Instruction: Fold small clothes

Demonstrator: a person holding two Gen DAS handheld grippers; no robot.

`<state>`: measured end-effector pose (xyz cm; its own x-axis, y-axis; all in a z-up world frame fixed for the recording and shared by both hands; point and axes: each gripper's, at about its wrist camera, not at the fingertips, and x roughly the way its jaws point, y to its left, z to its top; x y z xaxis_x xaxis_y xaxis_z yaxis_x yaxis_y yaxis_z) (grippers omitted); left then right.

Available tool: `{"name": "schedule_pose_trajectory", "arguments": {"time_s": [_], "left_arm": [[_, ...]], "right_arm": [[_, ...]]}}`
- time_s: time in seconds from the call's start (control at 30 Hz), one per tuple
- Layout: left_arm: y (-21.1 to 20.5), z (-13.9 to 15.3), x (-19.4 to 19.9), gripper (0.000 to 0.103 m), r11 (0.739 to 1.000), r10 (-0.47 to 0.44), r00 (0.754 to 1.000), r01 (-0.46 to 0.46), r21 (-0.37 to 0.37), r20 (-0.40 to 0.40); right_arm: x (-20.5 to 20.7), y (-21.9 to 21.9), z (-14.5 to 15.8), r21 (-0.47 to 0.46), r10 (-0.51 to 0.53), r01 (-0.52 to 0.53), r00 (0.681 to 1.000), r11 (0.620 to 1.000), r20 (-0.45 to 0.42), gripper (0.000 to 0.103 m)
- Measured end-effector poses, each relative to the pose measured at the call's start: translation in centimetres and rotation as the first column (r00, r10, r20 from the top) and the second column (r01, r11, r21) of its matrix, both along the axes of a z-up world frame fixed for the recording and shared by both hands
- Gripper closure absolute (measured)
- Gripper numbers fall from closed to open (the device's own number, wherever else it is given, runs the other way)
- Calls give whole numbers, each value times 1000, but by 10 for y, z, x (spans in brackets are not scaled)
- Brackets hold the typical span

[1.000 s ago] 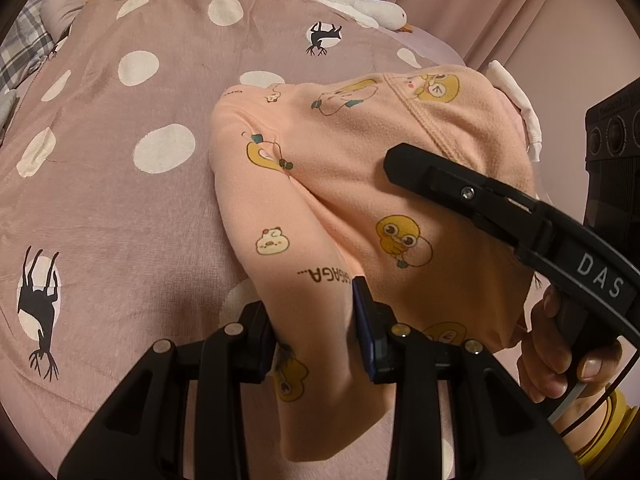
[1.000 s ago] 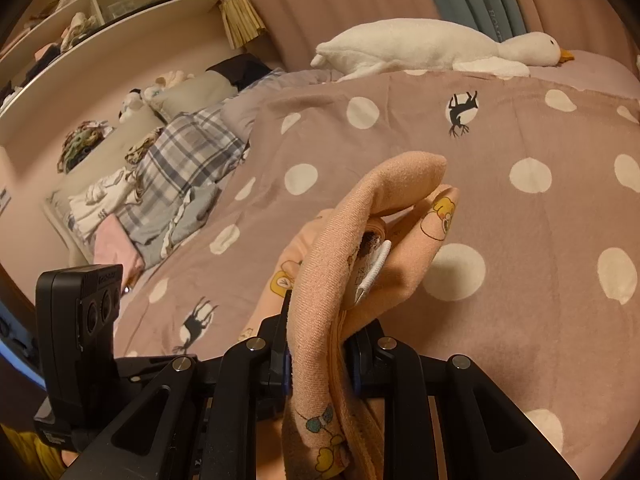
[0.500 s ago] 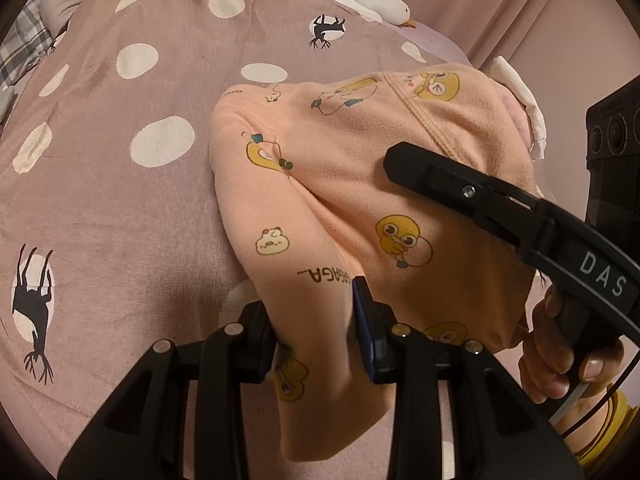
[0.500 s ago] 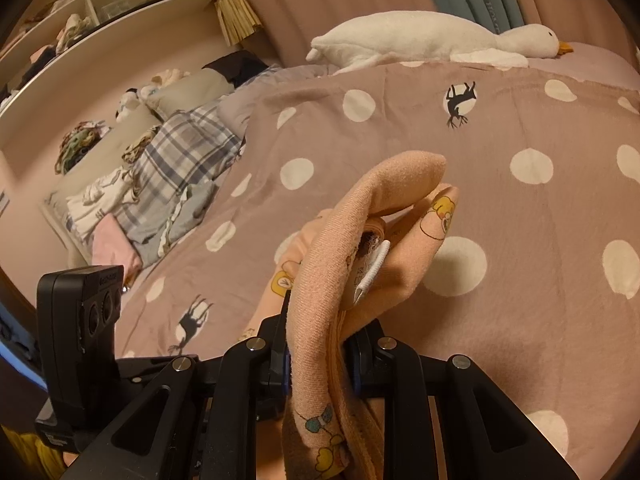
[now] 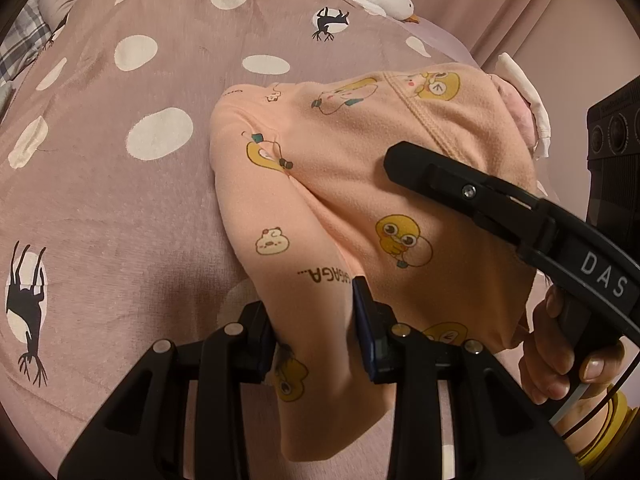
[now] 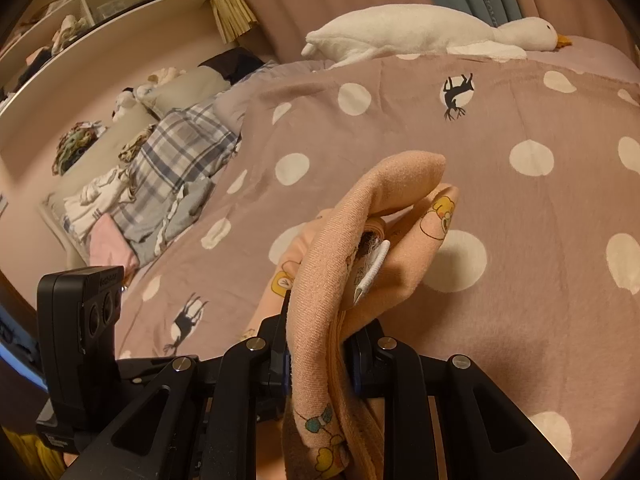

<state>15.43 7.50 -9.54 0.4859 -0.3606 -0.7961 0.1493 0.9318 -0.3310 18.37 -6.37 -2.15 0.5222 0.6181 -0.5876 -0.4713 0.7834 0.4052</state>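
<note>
Bed (image 5: 120, 208) with mauve fleecy duvet, white dots and black deer prints, fills both views and sits slightly lower in frame than a second ago, so both claws read as lifting a little; the grips are unchanged. The peach fleece garment (image 5: 344, 184), soft and matte with duck prints, hangs bunched between them just above the bed, no fold laid yet. Left claw (image 5: 316, 336) is clamped on one edge, right claw (image 6: 320, 356) pinched on the ribbed hem beside a white label (image 6: 372, 268).
</note>
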Motion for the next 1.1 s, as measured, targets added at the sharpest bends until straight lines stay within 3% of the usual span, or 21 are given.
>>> {"name": "schedule_pose_trajectory", "arguments": {"time_s": [1.1], "left_arm": [[-3, -11, 12, 67, 1000, -12, 999, 12, 13, -45]], "right_arm": [[9, -10, -15, 30, -24, 27, 997, 999, -78, 80]]}}
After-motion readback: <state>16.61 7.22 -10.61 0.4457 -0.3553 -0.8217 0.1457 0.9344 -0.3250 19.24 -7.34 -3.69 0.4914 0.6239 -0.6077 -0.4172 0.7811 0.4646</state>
